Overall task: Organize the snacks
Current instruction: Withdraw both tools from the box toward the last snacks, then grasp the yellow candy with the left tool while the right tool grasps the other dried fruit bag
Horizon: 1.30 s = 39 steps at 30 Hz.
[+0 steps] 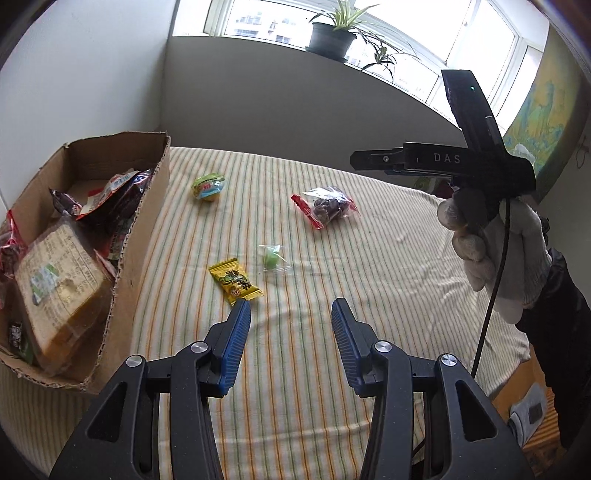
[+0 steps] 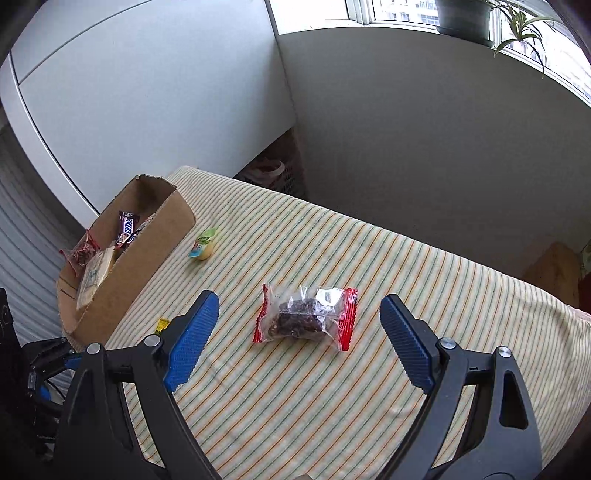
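Blue-padded left gripper (image 1: 291, 314): fingers apart, empty, yellow candy packet (image 1: 235, 280) just beyond left finger | right gripper (image 2: 299, 314): spread wide, red-edged snack bag (image 2: 306, 317) between fingertips, untouched

Four loose snacks lie on the striped tabletop (image 1: 332, 350) ahead of the left tool (image 1: 291, 314): one yellow candy packet (image 1: 235, 281), one green wrapped sweet (image 1: 272, 258), one red-edged bag of dark fruit (image 1: 327, 206), one green-lidded jelly cup (image 1: 208, 188). One cardboard box (image 1: 144, 258) stands left of it, one potted plant (image 1: 332, 35) far beyond.
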Tool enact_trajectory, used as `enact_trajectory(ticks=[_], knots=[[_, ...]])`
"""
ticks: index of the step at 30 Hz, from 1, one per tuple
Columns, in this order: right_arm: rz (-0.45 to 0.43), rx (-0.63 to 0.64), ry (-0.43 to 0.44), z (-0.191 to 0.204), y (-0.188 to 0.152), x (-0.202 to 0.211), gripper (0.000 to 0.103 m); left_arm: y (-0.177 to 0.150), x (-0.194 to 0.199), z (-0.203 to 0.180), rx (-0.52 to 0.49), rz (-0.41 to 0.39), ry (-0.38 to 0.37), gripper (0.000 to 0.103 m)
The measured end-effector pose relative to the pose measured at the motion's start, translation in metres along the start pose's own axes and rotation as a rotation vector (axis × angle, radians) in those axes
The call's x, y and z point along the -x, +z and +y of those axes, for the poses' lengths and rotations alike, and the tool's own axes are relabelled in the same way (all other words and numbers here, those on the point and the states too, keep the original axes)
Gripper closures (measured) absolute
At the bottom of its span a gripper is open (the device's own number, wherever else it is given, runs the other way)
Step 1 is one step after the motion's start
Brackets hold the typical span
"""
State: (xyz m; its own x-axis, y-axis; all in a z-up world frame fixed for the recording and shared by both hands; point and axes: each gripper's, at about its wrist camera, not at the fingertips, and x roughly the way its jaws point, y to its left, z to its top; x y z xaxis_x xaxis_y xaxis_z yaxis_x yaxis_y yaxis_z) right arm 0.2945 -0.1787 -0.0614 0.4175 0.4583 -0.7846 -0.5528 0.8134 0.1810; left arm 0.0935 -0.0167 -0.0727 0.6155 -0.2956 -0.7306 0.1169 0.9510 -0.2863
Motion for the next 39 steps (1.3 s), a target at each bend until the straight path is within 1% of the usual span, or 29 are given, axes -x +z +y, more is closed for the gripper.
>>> enact_trajectory(ticks=[5,11,16,19,23,27,31,32,33,35,37,39], knots=[[0.043,0.015,0.023,-0.005,0.015,-0.030,0.018,0.001,-0.014,0.001,0.006,0.026,0.017,0.059],[0.079,0.017,0.055,-0.013,0.027,-0.058,0.018,0.002,-0.030,0.009,0.018,0.051,0.049,0.059],[0.105,0.001,0.075,-0.020,0.028,-0.073,0.019,0.003,-0.041,0.014,0.020,0.066,0.093,0.059],[0.135,0.001,0.103,-0.022,0.025,-0.077,0.019,0.002,-0.048,0.019,0.031,0.077,0.103,0.059],[0.167,-0.001,0.111,-0.023,0.018,-0.078,0.019,0.004,-0.054,0.019,0.037,0.087,0.093,0.059],[0.188,-0.024,0.138,-0.029,0.008,-0.072,0.019,0.007,-0.059,0.016,0.039,0.087,0.091,0.059],[0.201,-0.009,0.157,-0.027,-0.002,-0.066,0.019,0.007,-0.062,0.016,0.044,0.086,0.097,0.059],[0.206,-0.001,0.160,-0.026,-0.005,-0.065,0.019,0.007,-0.062,0.016,0.043,0.086,0.100,0.059],[0.208,0.011,0.163,-0.023,-0.007,-0.063,0.022,0.009,-0.063,0.016,0.042,0.086,0.105,0.059],[0.215,0.047,0.154,-0.018,-0.012,-0.060,0.027,0.011,-0.065,0.016,0.043,0.085,0.111,0.059],[0.225,0.095,0.132,-0.010,-0.016,-0.060,0.028,0.012,-0.066,0.017,0.046,0.081,0.121,0.059],[0.219,0.158,0.071,-0.004,-0.019,-0.059,0.028,0.013,-0.068,0.018,0.048,0.081,0.129,0.059]])
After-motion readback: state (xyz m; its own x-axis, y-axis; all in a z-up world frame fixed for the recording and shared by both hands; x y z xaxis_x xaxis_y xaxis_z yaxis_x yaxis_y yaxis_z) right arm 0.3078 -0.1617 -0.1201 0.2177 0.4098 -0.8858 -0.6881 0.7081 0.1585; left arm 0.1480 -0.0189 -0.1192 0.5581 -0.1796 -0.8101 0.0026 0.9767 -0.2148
